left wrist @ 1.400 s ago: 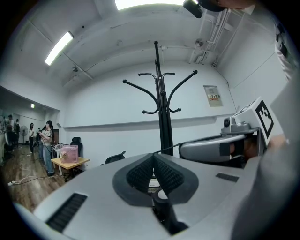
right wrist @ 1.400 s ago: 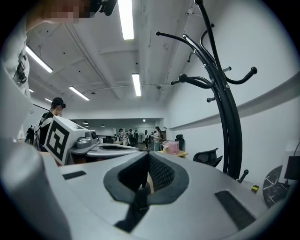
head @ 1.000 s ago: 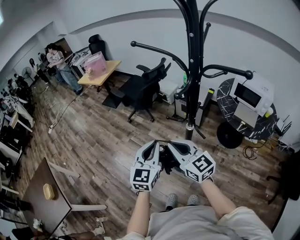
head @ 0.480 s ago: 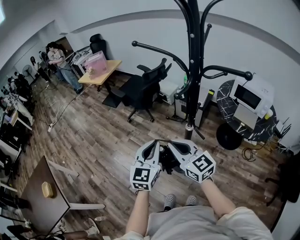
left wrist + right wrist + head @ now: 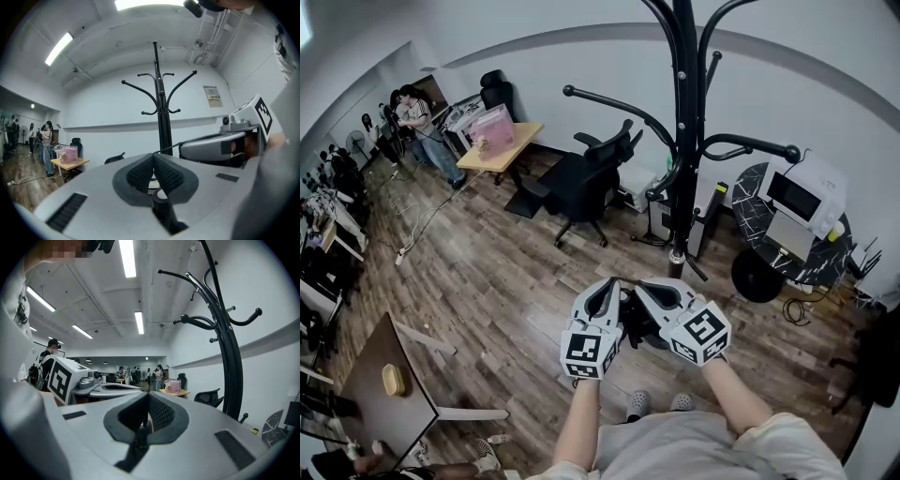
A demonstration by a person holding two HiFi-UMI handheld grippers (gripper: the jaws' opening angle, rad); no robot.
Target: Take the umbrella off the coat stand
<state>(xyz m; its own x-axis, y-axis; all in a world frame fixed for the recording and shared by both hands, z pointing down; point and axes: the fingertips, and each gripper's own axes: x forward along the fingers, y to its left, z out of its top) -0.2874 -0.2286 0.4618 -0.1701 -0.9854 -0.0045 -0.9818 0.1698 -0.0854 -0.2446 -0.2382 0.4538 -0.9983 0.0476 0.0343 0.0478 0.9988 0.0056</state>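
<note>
A tall black coat stand rises just ahead of me on the wood floor, its curved arms spreading left and right. I see no umbrella on any of its hooks in any view. My left gripper and right gripper are held side by side at waist height, pointing level toward the stand and short of it. Both are shut with nothing between the pads. The left gripper view has the stand straight ahead beyond its shut jaws. In the right gripper view the stand is to the right of the shut jaws.
A black office chair stands left of the coat stand, with a wooden desk holding a pink box behind it. A round dark table carrying a microwave is at the right. People stand at far left. A brown table is at lower left.
</note>
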